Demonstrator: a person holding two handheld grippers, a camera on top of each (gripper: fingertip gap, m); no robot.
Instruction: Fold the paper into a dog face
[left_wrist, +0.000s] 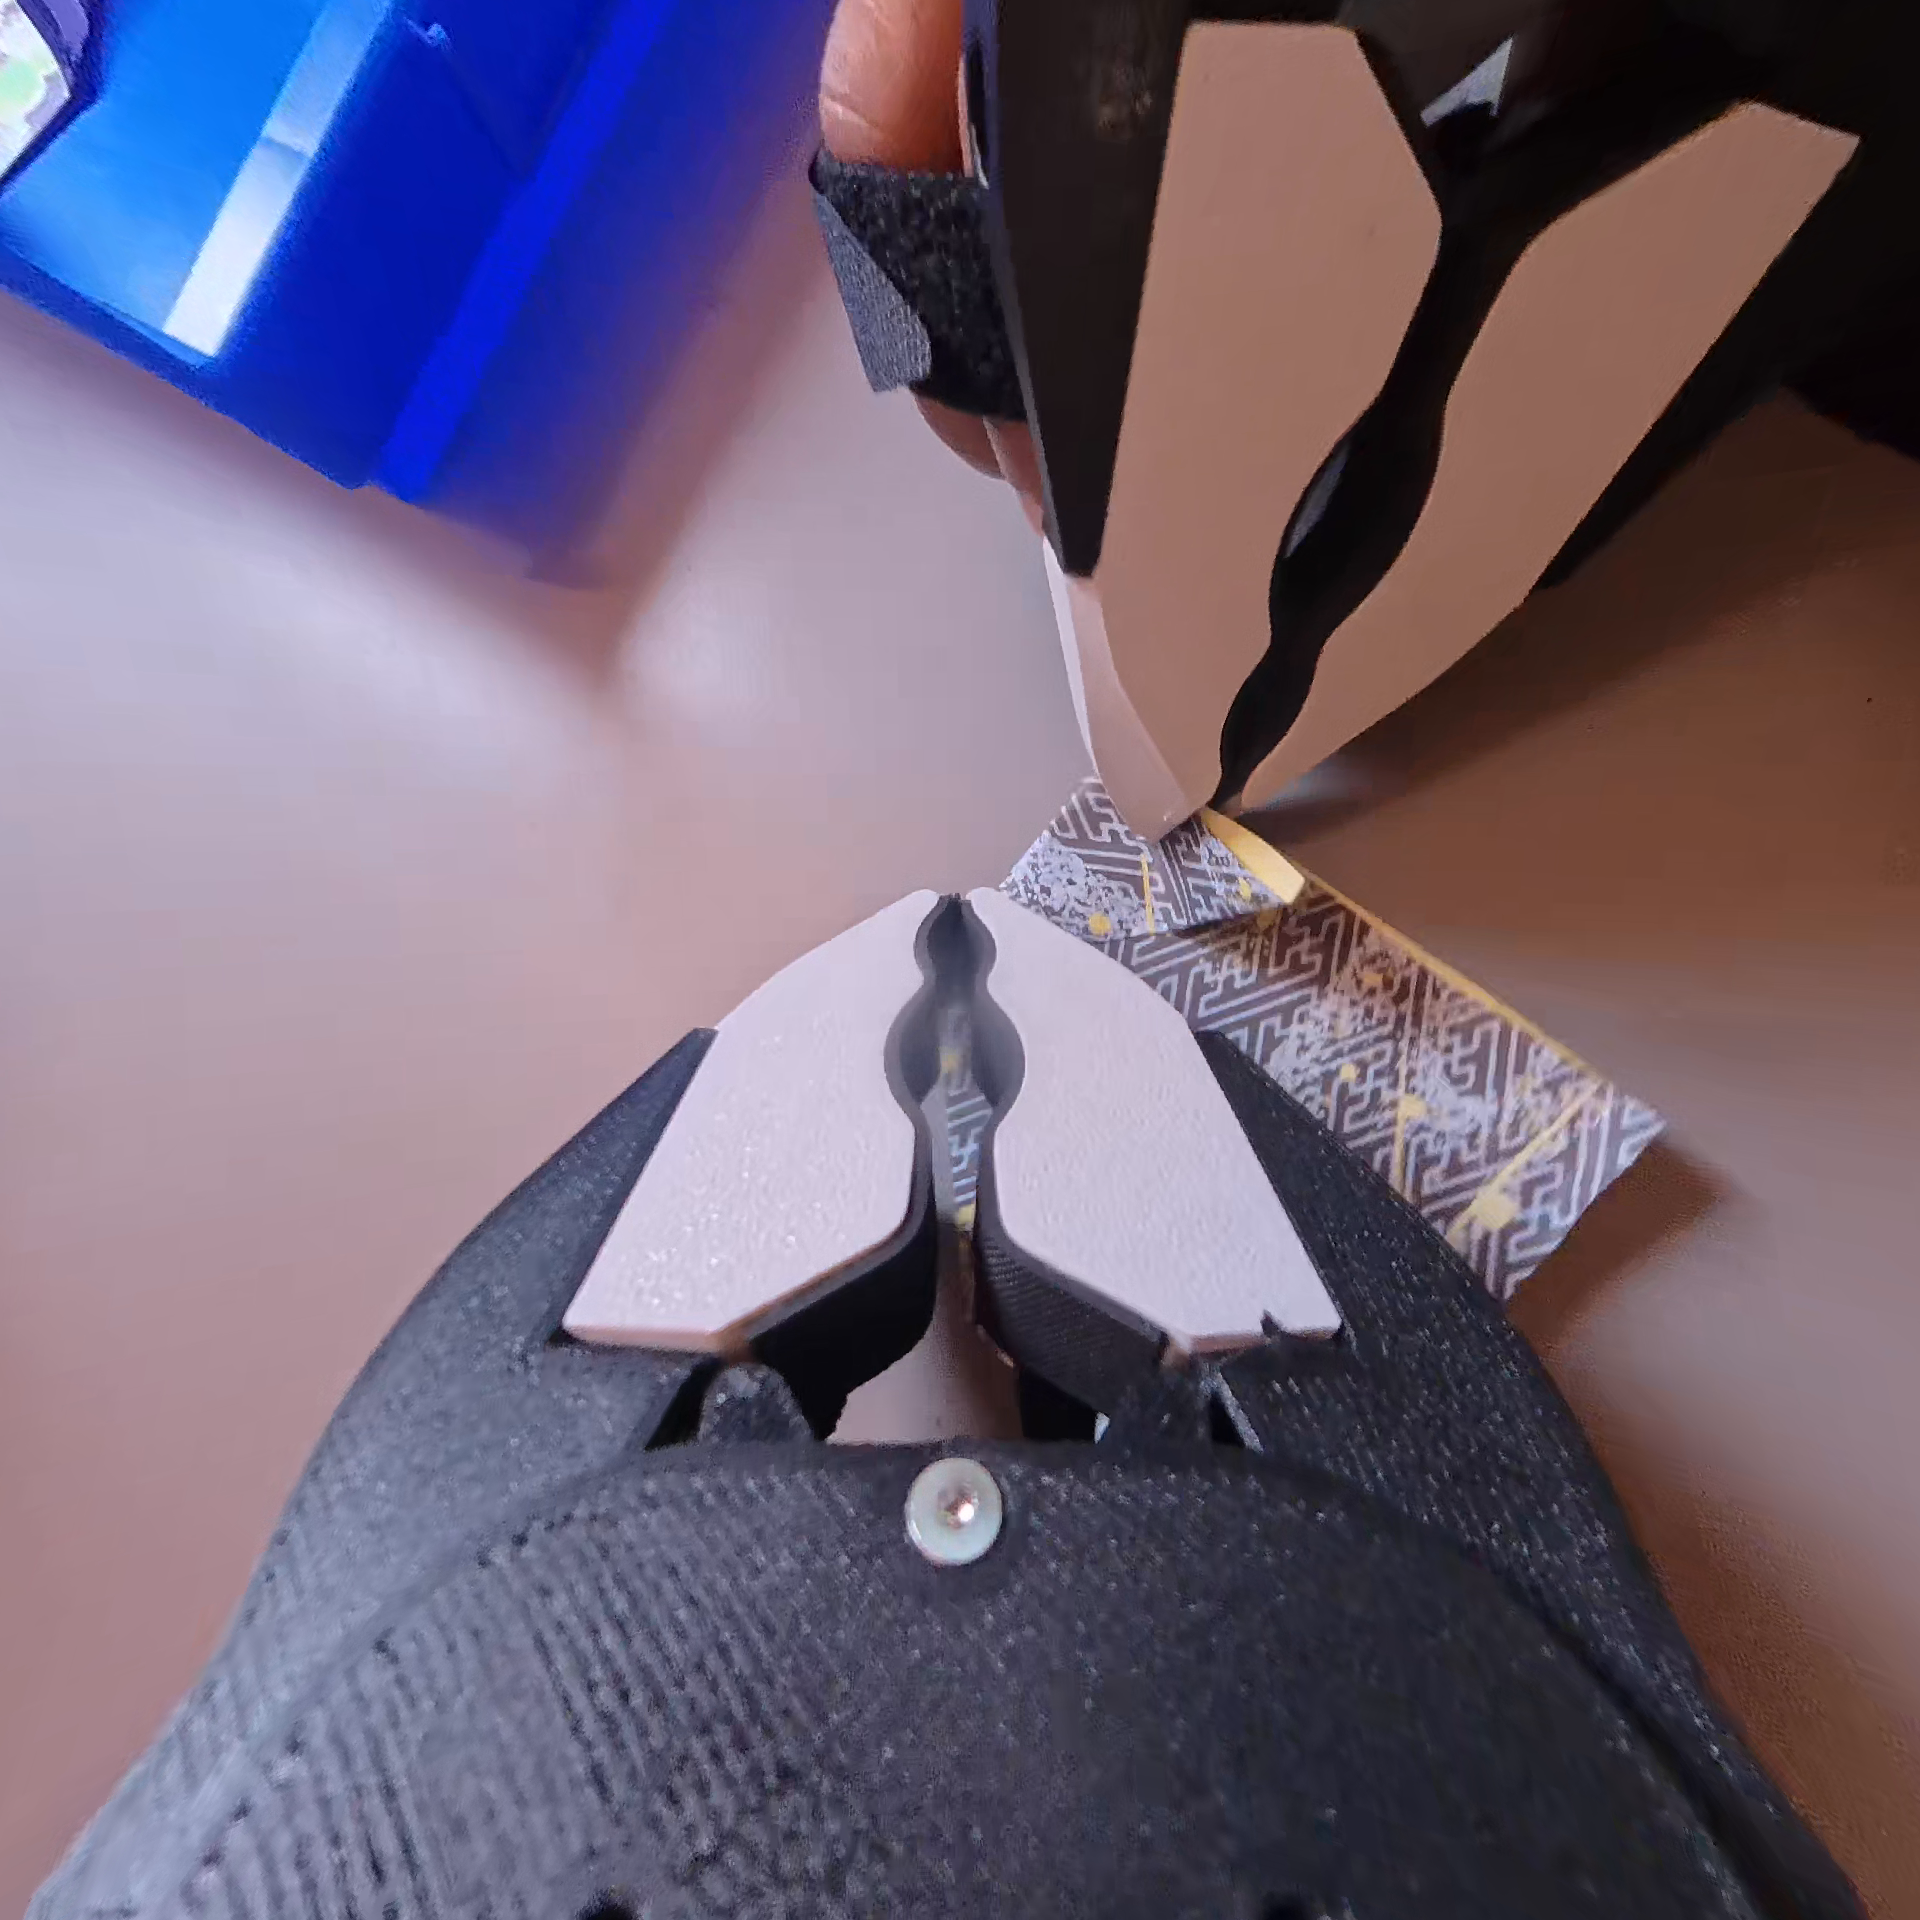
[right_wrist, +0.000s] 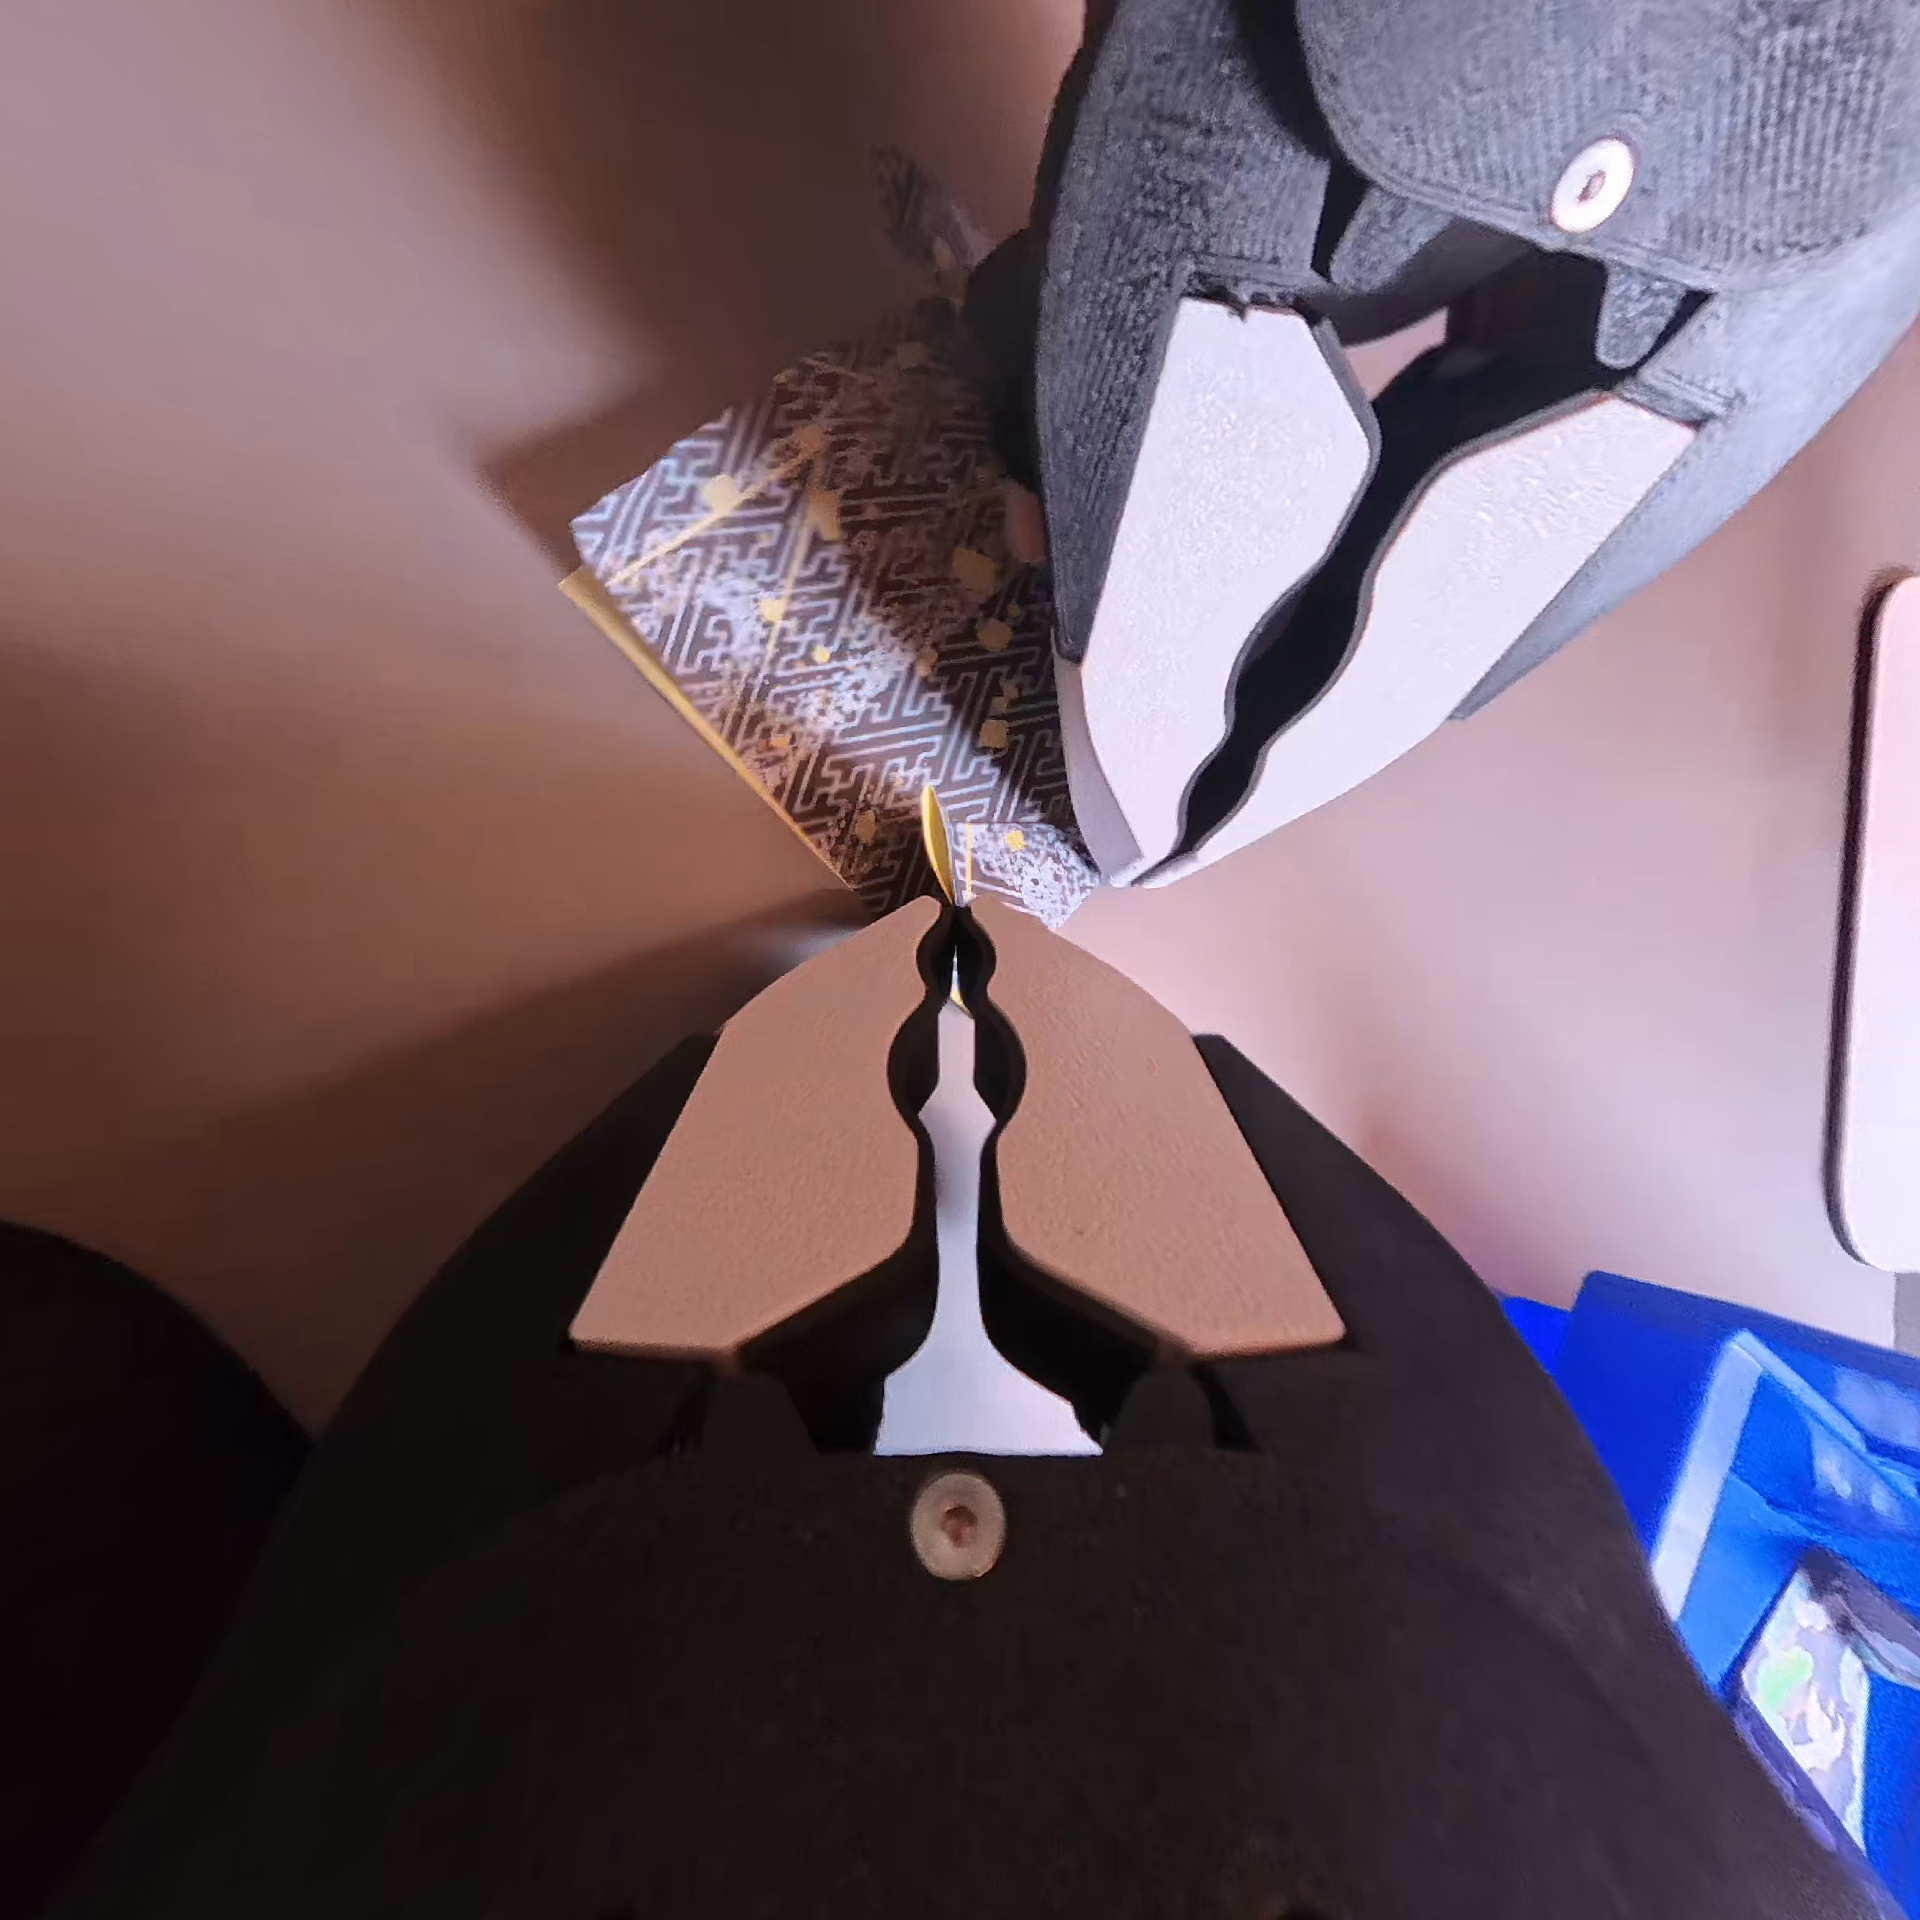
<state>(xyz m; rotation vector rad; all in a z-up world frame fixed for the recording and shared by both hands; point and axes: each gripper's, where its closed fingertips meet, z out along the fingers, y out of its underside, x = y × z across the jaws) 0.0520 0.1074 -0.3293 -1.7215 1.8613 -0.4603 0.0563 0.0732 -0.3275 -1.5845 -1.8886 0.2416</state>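
Observation:
The folded paper (left_wrist: 1392, 1049), dark with a white key pattern and gold flecks, lies on the pinkish table. It also shows in the right wrist view (right_wrist: 821, 623). My left gripper (left_wrist: 956, 902) is shut and lies low over the paper's near edge, with paper showing through the slot between its fingers. In the right wrist view the left gripper (right_wrist: 1132, 871) rests its tips beside the small folded corner (right_wrist: 1029, 871). My right gripper (right_wrist: 954, 912) is shut on that corner flap, whose gold underside shows. In the left wrist view the right gripper (left_wrist: 1210, 805) comes down from above onto the flap (left_wrist: 1132, 883).
A blue plastic bin (left_wrist: 312, 260) stands at the far left, and it shows at the lower right in the right wrist view (right_wrist: 1766, 1507). A white rounded object (right_wrist: 1886, 935) lies at the right edge. A person's finger with a black strap (left_wrist: 904, 239) holds the right gripper. Left and right tips are no more than a few centimetres apart.

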